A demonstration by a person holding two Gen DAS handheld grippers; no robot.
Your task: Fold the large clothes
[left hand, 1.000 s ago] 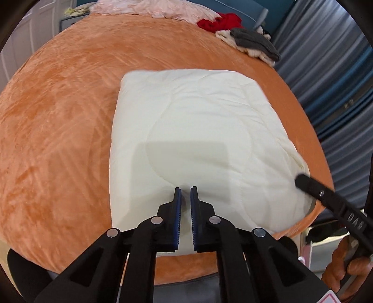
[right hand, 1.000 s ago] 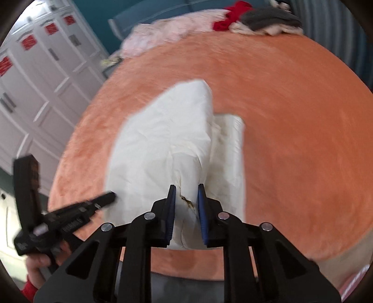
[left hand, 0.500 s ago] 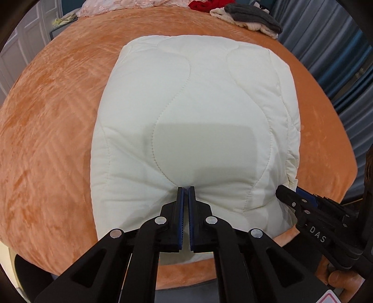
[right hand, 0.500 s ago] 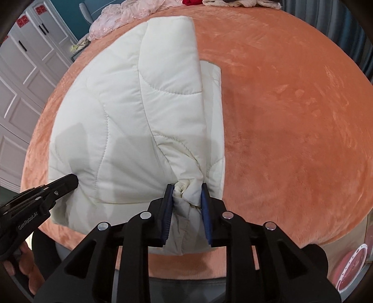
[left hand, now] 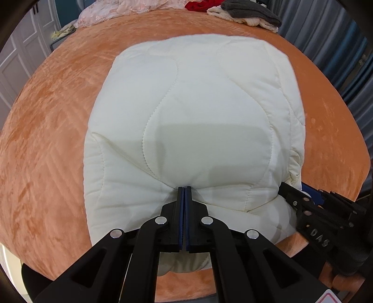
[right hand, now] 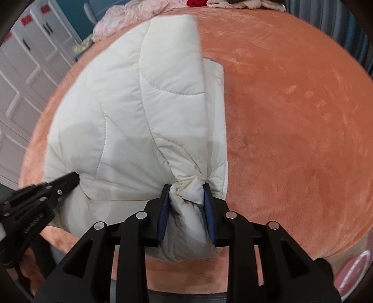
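Orange plush covers the bed (left hand: pixel 46 144) from edge to edge, with white panelled cupboard doors (right hand: pixel 21 77) off to one side and a heap of pink, red and grey clothes (left hand: pixel 235 11) at the far end. In the middle of it all, running down to the bed's near edge, lies the cream quilted jacket (left hand: pixel 205 111), already doubled into a plump rectangle. So we are at the end of a fold, the top layer brought down onto the jacket's near hem.

The left gripper (left hand: pixel 184 188) sits at that hem with its jaws pressed fully together; from here I cannot tell whether a sliver of fabric is pinched between them. The right gripper (right hand: pixel 186 188) is at the jacket's right near corner, and its jaws have just been opening. A gathered bunch of padded fabric sits between the blue pads (right hand: pixel 163 209), which look to rest on it.

Next, by my reading, both have to let go cleanly and back off toward the bed's near edge without dragging the layer. Puffy filling like this springs back, so a press along the hem may be needed before the next fold.
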